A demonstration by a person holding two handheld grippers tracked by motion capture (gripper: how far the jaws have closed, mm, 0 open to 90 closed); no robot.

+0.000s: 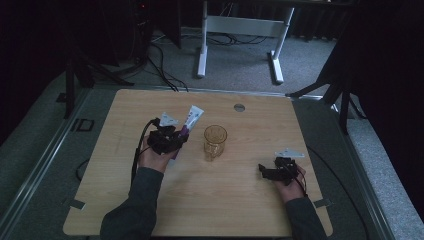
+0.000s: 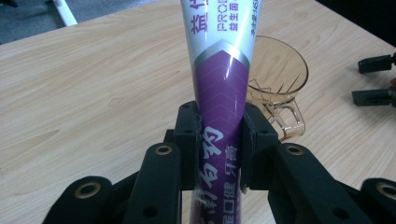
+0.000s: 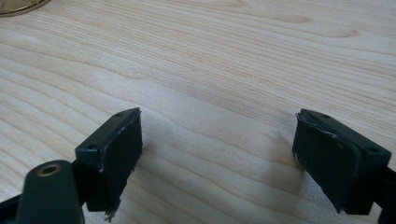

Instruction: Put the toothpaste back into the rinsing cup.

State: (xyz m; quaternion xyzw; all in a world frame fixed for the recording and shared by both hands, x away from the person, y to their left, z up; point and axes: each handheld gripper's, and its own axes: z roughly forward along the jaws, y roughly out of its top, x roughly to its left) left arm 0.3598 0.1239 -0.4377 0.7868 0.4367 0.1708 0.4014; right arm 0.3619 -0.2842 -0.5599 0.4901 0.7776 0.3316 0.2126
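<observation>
- Toothpaste tube (image 2: 219,93), purple and white plastic: we have it clamped in our left gripper (image 2: 219,149), lifted just left of the amber glass mug (image 1: 215,141) on the pale wooden table (image 1: 150,200).
- Picking up looks done; getting the tube into the mug seems left.
- Our right gripper (image 3: 217,158) rests well right of the mug, jaws apart, holding nothing.

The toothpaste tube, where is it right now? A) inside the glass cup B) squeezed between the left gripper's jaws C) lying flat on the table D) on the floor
B: the left gripper has its jaws pressed on both sides of the purple and white toothpaste tube, beside the amber glass cup.
</observation>
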